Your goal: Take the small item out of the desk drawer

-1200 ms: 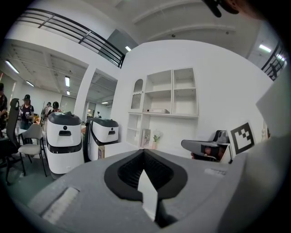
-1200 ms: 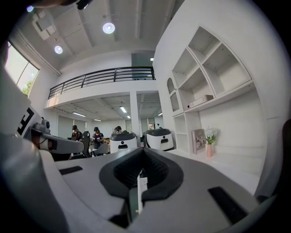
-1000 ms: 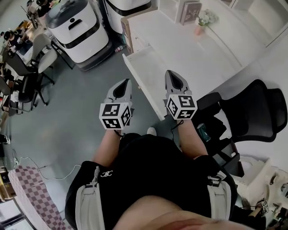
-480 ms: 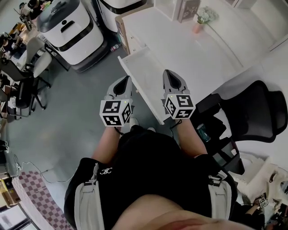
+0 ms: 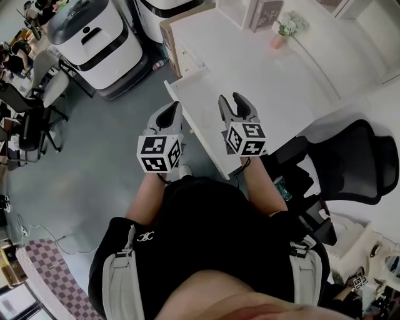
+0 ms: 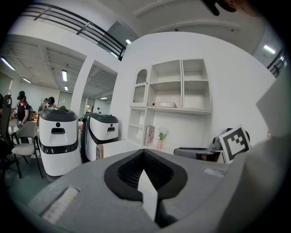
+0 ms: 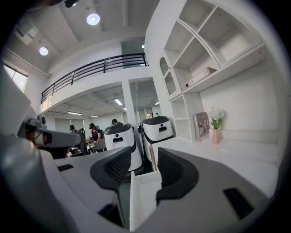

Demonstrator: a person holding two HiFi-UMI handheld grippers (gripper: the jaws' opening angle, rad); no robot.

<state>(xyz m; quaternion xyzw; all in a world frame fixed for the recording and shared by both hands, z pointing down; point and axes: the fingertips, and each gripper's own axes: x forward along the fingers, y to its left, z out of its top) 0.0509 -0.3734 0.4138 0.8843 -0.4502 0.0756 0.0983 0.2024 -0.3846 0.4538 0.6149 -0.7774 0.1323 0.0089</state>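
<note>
A white drawer (image 5: 189,94) stands pulled out from the white desk (image 5: 250,62). No small item shows inside it in the head view. My right gripper (image 5: 232,102) hovers over the drawer's near end. Its jaws are opening, and the drawer's white wall (image 7: 143,200) shows between them without either pad touching it. My left gripper (image 5: 171,114) is shut and empty, just left of the drawer over the grey floor. In the left gripper view the left gripper (image 6: 144,155) points toward the desk and shelves.
Two white machines (image 5: 97,37) stand at the back left beside a cardboard box (image 5: 170,34). A black office chair (image 5: 350,156) is at the right. A pink vase with flowers (image 5: 278,34) and a book (image 5: 265,14) sit on the desk. Chairs and people are at the far left.
My right gripper's jaws have gone from shut to spread apart over the drawer. The left gripper has stayed shut and hardly moved.
</note>
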